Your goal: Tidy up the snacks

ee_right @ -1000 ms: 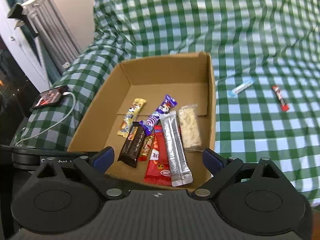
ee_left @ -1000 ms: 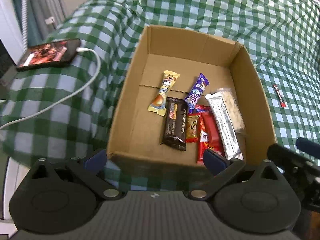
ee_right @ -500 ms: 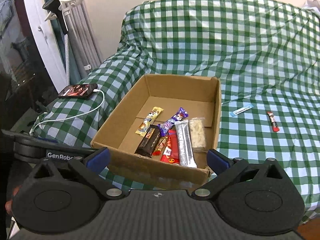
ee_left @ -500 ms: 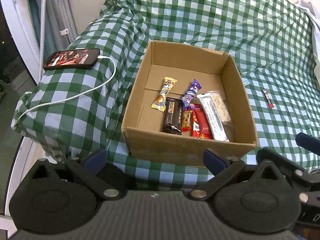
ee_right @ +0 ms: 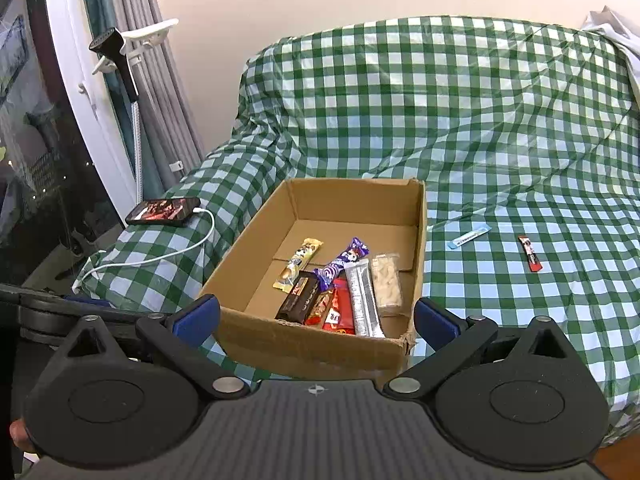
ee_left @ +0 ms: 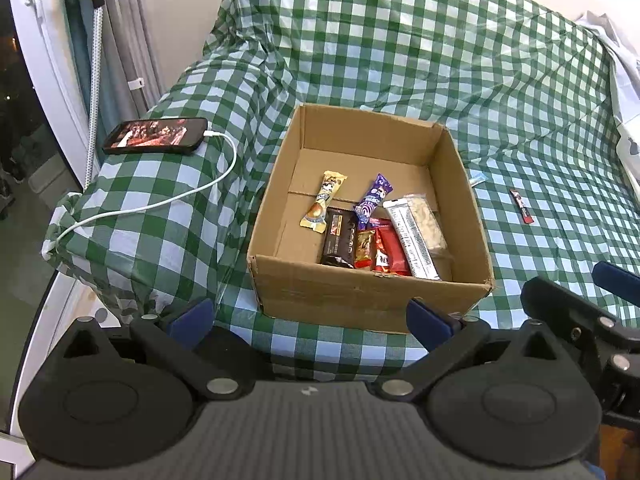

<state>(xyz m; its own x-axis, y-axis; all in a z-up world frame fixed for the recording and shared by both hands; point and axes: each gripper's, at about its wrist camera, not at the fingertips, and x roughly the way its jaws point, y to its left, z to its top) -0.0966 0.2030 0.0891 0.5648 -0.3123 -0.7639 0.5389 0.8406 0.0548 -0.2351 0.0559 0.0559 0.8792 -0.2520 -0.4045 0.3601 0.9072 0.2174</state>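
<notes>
Your both grippers pulled back from cardboard box (ee_left: 372, 296); left gripper (ee_left: 308, 318), right gripper (ee_right: 316, 316) spread wide, empty, right's jaws just widened, angled down.

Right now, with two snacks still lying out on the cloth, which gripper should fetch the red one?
Right gripper, probably. Its jaws stand open and empty, and the red snack and blue sachet lie on its side of the box. The left gripper sits toward the phone side.
</notes>
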